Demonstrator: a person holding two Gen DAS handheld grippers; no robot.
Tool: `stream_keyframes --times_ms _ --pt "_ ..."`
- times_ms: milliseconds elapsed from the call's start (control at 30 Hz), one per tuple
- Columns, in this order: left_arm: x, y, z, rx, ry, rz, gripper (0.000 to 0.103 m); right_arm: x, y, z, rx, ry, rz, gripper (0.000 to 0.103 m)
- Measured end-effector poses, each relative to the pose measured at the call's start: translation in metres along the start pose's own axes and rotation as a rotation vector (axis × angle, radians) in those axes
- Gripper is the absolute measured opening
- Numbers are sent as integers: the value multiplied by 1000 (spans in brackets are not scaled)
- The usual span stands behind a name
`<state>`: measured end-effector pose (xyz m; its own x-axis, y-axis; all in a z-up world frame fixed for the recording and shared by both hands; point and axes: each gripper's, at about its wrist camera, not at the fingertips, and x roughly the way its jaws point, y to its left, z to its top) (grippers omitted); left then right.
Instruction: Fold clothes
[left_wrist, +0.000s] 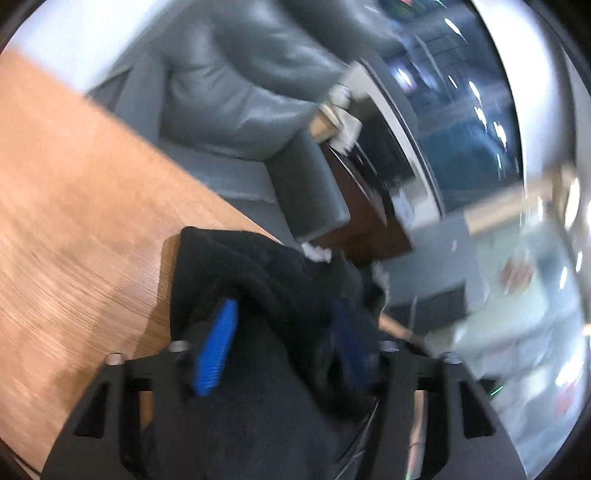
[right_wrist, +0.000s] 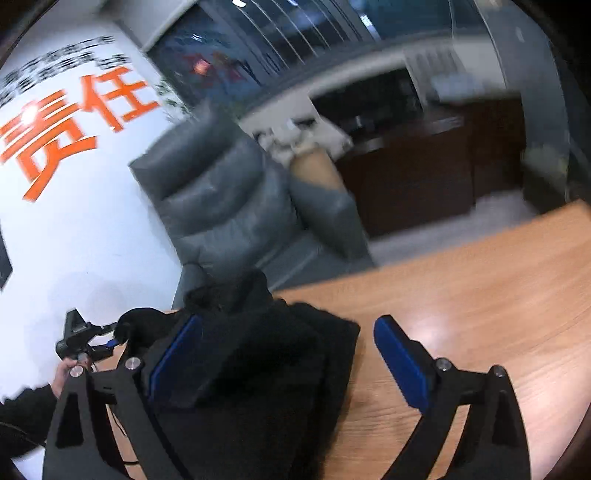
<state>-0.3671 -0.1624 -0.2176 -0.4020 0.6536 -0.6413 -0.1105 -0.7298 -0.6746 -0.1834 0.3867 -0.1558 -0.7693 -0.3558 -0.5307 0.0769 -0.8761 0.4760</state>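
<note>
A wooden table (right_wrist: 480, 288) with a light orange-brown grain carries the load. A black garment (right_wrist: 266, 354) lies bunched on it near its edge, part of the cloth raised off the top. The frames are motion-blurred.

looks like an office lounge. grey leather armchair (right_wrist: 221, 199), orange wall lettering (right_wrist: 74, 122), dark wooden desk (right_wrist: 406, 177) past the wooden table (right_wrist: 461, 288).

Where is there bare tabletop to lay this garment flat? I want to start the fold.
Bare wood lies right of the black garment, running out to the table edge, around the right gripper's free finger. In the left view, bare wood lies left of the cloth toward the grey sofa. It is crowded at the left gripper, where fabric bunches.
</note>
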Motion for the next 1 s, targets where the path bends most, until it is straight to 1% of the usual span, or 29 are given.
stream_keyframes --times_ms 33,67,100,133,167,233,267,300,367,500,567,600,633,667,700,733,767,800,833,867,933,1000 --pt "8 -8 -7 65 38 16 58 -3 19 -10 -82 23 16 98" --pt "16 -15 -14 128 78 35 58 3 41 -24 -178 88 30 98" --pt "18 -15 -20 150 94 54 58 11 58 -40 -258 155 40 98" --pt "18 -14 -26 163 104 74 55 23 70 -57 -311 228 45 98" --pt "18 -13 -31 175 115 94 52 36 79 -74 -346 303 44 96" --pt "18 -12 -43 201 136 133 46 59 74 -113 -347 448 -4 91" --pt "18 -11 -48 214 147 153 42 64 71 -128 -352 479 -23 91" --pt "18 -10 -54 227 157 172 33 56 71 -133 -357 455 -21 91" --pt "18 -8 -65 252 178 212 30 38 64 -144 -318 463 -15 90" --pt "-12 -16 -128 249 261 205 30 -10 64 -180 -347 555 -11 90" --pt "-27 -20 -159 239 295 202 30 -31 66 -190 -341 598 -14 90" --pt "-33 -22 -170 224 306 202 32 -40 68 -190 -335 618 -14 89" --pt "-40 -25 -177 211 314 199 37 -48 71 -190 -328 639 -15 89" --pt "-45 -28 -179 212 310 195 41 -57 73 -187 -323 648 -15 89" --pt "-50 -31 -177 221 294 194 49 -64 76 -177 -331 622 -13 89" --pt "-55 -34 -170 235 258 187 55 -73 80 -164 -360 570 -8 89" --pt "-61 -37 -162 250 217 180 57 -79 81 -150 -393 524 -7 90" --pt "-65 -34 -156 262 186 173 62 -80 80 -136 -430 486 -14 90" --pt "-68 -32 -143 272 146 176 66 -79 77 -124 -469 460 -23 92" --pt "-69 -30 -132 285 113 175 67 -73 71 -117 -510 453 -37 92" --pt "-62 -22 -112 294 81 182 75 -60 58 -103 -584 443 -61 91" --pt "-48 -6 -99 264 110 171 75 -43 51 -94 -611 443 -45 91"
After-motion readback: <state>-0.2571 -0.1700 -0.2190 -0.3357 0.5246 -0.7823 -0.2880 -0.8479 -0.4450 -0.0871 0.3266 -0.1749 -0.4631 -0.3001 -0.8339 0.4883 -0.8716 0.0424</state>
